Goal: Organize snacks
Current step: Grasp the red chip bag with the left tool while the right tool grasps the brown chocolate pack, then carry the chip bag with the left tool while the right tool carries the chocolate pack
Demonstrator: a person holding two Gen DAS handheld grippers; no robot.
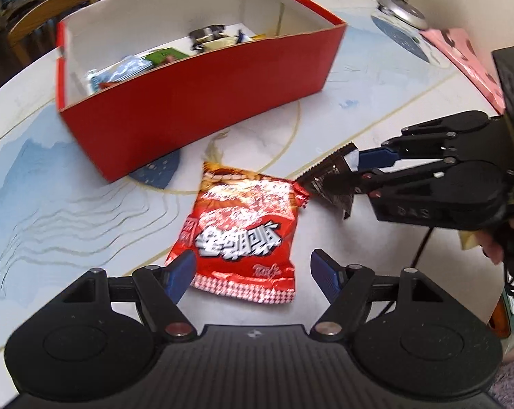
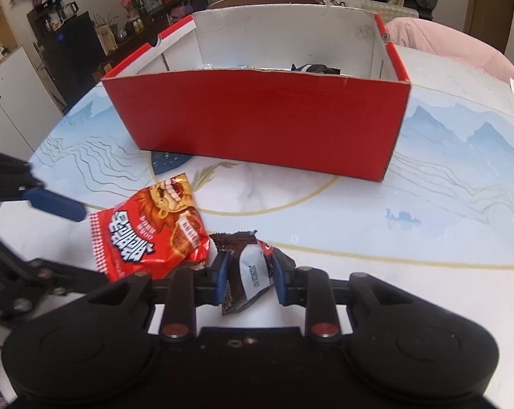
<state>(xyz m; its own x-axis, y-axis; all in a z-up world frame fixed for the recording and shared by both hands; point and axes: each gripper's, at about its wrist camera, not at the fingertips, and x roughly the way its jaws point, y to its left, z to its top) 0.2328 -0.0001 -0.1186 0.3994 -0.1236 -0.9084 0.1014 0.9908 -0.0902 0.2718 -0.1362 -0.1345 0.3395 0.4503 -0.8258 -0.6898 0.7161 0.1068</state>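
A red snack bag (image 1: pixel 243 228) (image 2: pixel 148 235) lies flat on the table in front of the red cardboard box (image 1: pixel 202 102) (image 2: pixel 260 122). My left gripper (image 1: pixel 253 272) hovers over the bag's near end, open, its blue pads on either side of the bag and apart from it. To the bag's right, my right gripper (image 2: pixel 250 272) (image 1: pixel 354 170) is shut on a small dark brown wrapper (image 2: pixel 246 266) (image 1: pixel 331 177) with a white label. The box holds several packets (image 1: pixel 175 54), partly hidden by its front wall.
The round table (image 2: pixel 427 204) bears a blue mountain print. A lamp base (image 1: pixel 400 10) and a pink card (image 1: pixel 468 58) sit at the far right in the left wrist view. A wooden chair (image 1: pixel 62 6) stands behind the box. A person's hand (image 1: pixel 495 245) holds the right gripper.
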